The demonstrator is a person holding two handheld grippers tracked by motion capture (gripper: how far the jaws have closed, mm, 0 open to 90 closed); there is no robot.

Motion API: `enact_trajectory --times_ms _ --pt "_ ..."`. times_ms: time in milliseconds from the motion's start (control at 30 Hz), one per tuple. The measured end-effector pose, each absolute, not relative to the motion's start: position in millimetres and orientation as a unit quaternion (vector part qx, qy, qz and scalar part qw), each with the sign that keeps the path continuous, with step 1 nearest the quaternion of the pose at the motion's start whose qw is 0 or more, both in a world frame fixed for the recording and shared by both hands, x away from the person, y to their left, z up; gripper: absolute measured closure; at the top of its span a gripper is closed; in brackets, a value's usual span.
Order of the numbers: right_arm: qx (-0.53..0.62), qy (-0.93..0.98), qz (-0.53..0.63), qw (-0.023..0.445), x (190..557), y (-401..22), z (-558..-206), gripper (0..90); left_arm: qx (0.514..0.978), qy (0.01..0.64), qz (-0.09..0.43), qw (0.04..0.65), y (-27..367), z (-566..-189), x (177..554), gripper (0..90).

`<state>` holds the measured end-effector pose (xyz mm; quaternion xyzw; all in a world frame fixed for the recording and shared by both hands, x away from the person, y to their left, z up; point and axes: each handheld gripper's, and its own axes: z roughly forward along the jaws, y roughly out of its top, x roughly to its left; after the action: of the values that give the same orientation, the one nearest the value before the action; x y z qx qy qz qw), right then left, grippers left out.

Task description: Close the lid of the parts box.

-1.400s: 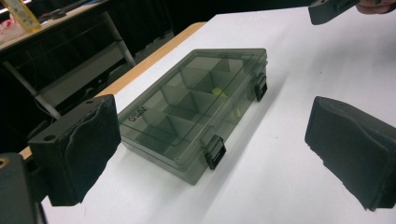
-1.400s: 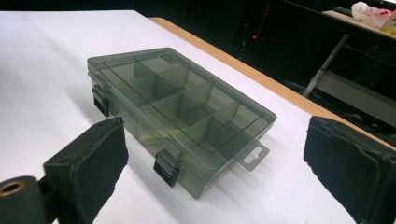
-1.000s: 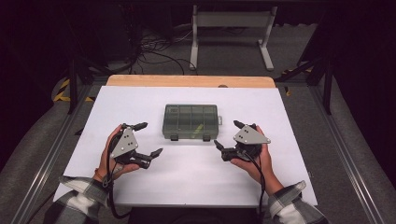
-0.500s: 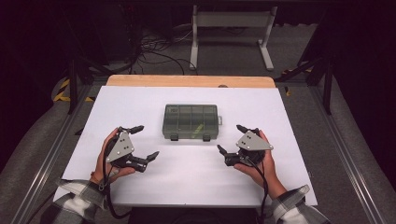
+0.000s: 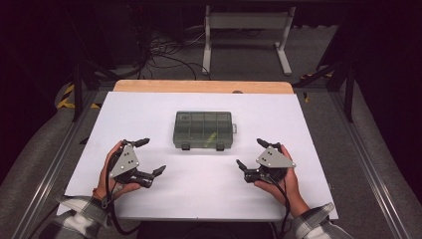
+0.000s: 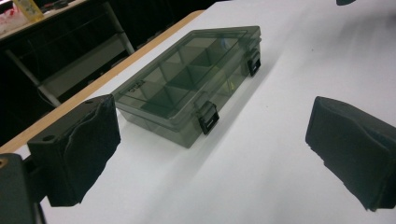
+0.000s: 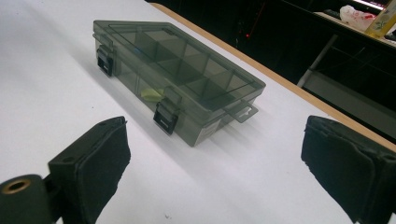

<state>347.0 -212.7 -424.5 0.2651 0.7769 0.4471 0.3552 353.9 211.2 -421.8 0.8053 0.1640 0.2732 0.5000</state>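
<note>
Your smoky translucent grey box [image 5: 203, 130] has black latches [image 6: 208, 118] and one yellow-green piece [image 7: 152, 94] inside. White worktop [image 5: 199, 184], tan wood edge at 12 o'clock. Black grippers, grey plates; your sleeves [image 5: 82, 216] are grey-white plaid.

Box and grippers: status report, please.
Left gripper open, right gripper open, both empty. Box closed, latched, mid-table, untouched. Nothing in the way.

White tabletop [image 5: 199, 199] with wooden far edge [image 5: 199, 86]. Grey floor [image 5: 239, 64] beyond, cables [image 5: 164, 50] and white metal frame [image 5: 246, 22]. Dark surroundings.
</note>
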Motion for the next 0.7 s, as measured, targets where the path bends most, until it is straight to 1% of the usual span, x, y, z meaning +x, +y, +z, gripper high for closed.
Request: enact_trajectory --times_ms 267,700 --pt "0.266 0.777 0.444 0.359 339 -221 -428 8.3 0.811 0.174 0.276 0.486 220 -429 349 3.8" --pt "0.275 0.783 0.438 0.346 329 -234 -435 6.6 0.813 0.196 0.273 0.476 233 -440 340 3.2"
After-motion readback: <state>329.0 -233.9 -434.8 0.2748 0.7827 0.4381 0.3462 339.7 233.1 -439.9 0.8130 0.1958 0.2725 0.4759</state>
